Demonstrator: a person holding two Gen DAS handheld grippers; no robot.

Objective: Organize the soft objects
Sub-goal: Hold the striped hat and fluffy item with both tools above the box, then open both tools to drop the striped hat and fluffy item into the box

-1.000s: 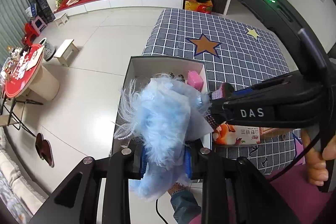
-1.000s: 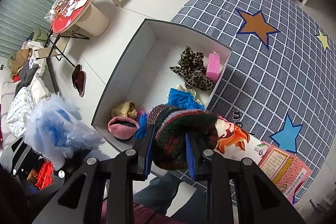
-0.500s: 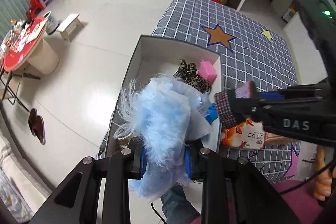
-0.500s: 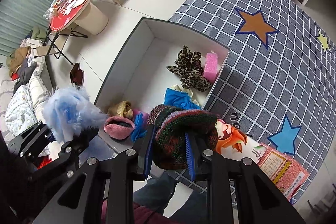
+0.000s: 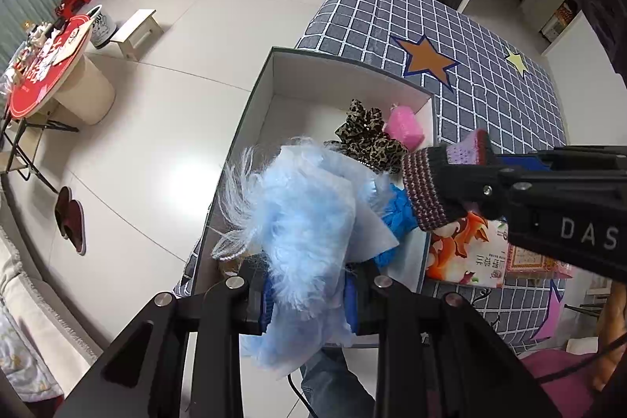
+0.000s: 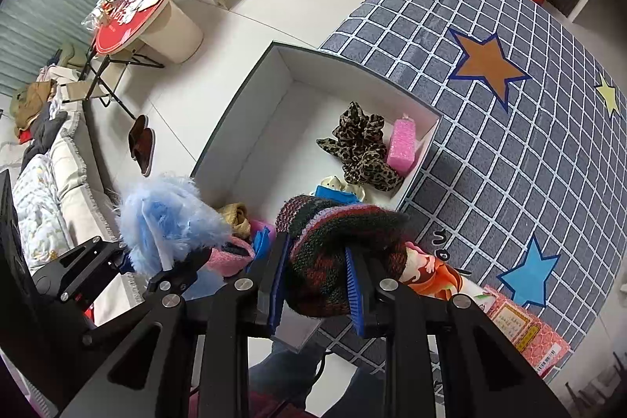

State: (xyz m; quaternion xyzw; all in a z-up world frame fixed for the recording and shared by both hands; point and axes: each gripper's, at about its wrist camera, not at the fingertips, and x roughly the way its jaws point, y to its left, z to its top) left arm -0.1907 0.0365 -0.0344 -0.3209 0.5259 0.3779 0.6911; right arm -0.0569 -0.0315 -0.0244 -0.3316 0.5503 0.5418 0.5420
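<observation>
Below me: grey checked cloth with stars (image 6: 509, 151) covering surface. On it: open white box (image 6: 250, 128) at edge, orange printed packet (image 6: 435, 273), pink packet (image 6: 525, 332) beside it.

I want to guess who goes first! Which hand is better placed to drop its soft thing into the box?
Probably the left. Its gripper holds the fluffy blue thing right above the open box, while the right gripper's knitted hat hangs over the box's near corner.
</observation>
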